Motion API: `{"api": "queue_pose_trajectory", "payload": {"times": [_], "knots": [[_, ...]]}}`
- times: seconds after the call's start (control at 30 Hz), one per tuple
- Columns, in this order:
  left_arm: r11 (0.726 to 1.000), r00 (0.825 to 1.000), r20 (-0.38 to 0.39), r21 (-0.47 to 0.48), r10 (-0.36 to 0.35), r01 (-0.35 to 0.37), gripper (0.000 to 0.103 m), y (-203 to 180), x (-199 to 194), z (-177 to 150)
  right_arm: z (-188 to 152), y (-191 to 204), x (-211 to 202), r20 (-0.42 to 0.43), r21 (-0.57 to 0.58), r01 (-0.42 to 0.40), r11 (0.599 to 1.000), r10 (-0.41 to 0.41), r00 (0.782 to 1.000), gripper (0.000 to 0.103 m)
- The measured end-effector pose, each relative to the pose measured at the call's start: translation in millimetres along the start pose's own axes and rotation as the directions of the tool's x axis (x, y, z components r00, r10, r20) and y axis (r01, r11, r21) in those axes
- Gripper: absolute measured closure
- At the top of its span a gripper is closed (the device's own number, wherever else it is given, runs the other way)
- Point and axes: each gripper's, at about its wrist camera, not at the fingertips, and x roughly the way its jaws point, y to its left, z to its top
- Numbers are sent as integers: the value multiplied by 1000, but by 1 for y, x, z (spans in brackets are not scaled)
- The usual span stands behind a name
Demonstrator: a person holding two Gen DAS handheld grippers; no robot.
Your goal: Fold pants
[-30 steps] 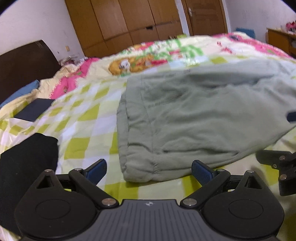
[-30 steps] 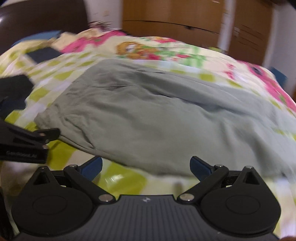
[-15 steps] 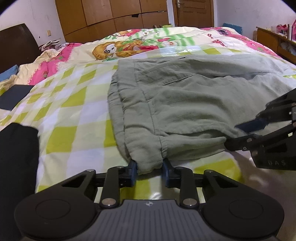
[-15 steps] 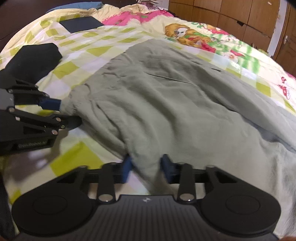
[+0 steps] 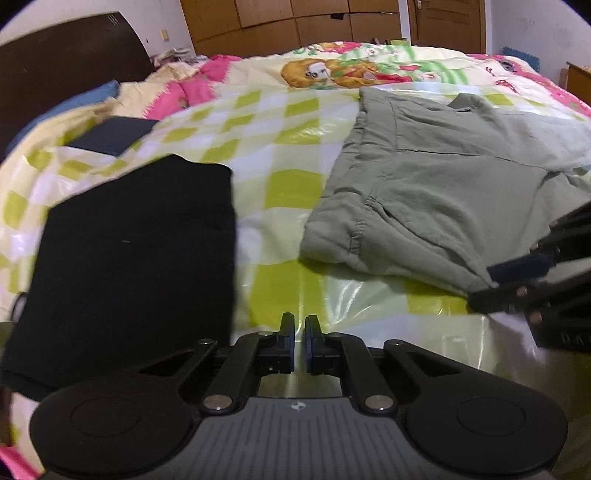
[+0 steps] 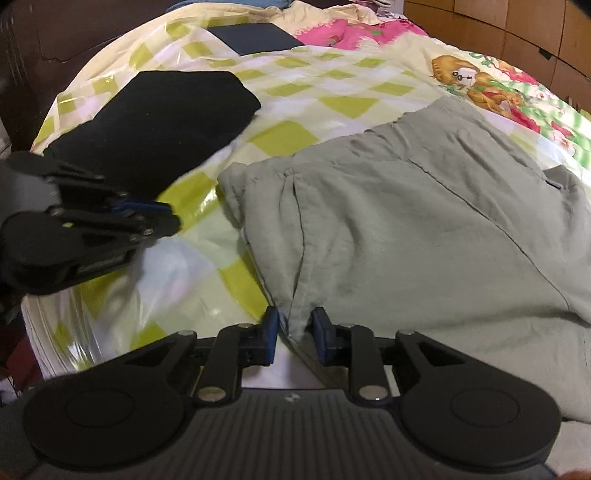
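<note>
Grey-green pants point(image 5: 424, 192) lie spread on the checked bed cover point(image 5: 266, 155); the right wrist view shows their waist end point(image 6: 424, 221) close up. My right gripper point(image 6: 295, 328) is shut on a pinch of the pants' near edge, and fabric bunches between its blue pads. It shows at the right rim of the left wrist view point(image 5: 491, 282), at the pants' edge. My left gripper point(image 5: 299, 332) has its jaws closed to a thin gap with nothing in them, over bare cover left of the pants. It also appears in the right wrist view point(image 6: 173, 218), apart from the cloth.
A folded black garment point(image 5: 136, 251) lies left of the pants, close to my left gripper. A dark blue flat item point(image 5: 114, 138) sits further back. A dark headboard point(image 5: 55, 66) stands on the left and wooden wardrobes point(image 5: 295, 18) behind. The bed's near edge runs below both grippers.
My left gripper had the pants' corner between its jaws; it has moved left off the cloth and shut empty. The right gripper keeps its pinch on the pants' edge.
</note>
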Motion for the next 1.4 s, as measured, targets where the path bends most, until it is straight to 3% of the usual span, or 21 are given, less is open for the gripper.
{"api": "queue_pose_trajectory", "payload": {"times": [0.23,0.27,0.37,0.5,0.63,0.73,0.87,0.93,1.1,1.17,1.23,1.3,1.4], "knots": [[999,996,90,35,7,-10,75,-16,-18,18,-11,-6,-28,41,9,50,999,-51,998,59],[999,994,106,41,1,-5,70,-20,-18,24,-13,-9,-32,44,15,56,998,-57,997,57],[999,989,143,33,-41,36,38,-32,-7,42,-18,-16,-40,54,36,77,996,-79,995,55],[998,993,104,44,-50,46,37,-53,26,55,-23,-26,-49,70,75,111,991,-116,991,53],[986,996,41,142,81,-86,43,-76,48,45,-31,-38,-57,75,110,138,984,-146,986,47],[962,980,38,190,193,-197,44,-72,45,33,-40,-51,-65,79,142,165,976,-177,981,45],[951,965,5,168,262,-259,43,-46,43,20,-64,-80,-84,77,232,201,952,-224,971,40],[930,948,13,187,319,-315,44,-45,38,18,-80,-100,-96,65,292,234,928,-263,963,40],[918,936,76,180,345,-353,44,-66,13,27,-132,-168,-136,21,486,336,807,-396,918,40],[910,927,125,185,353,-371,44,-83,3,34,-154,-198,-155,-5,564,377,734,-454,891,39],[909,924,164,187,345,-372,44,-97,-5,46,-179,-230,-175,-45,636,431,640,-527,849,37],[928,939,182,187,291,-323,43,-119,-10,59,-202,-257,-191,-106,694,486,531,-592,799,36],[942,959,210,238,188,-237,43,-164,-9,72,-235,-291,-213,-147,779,483,400,-632,761,36]]}}
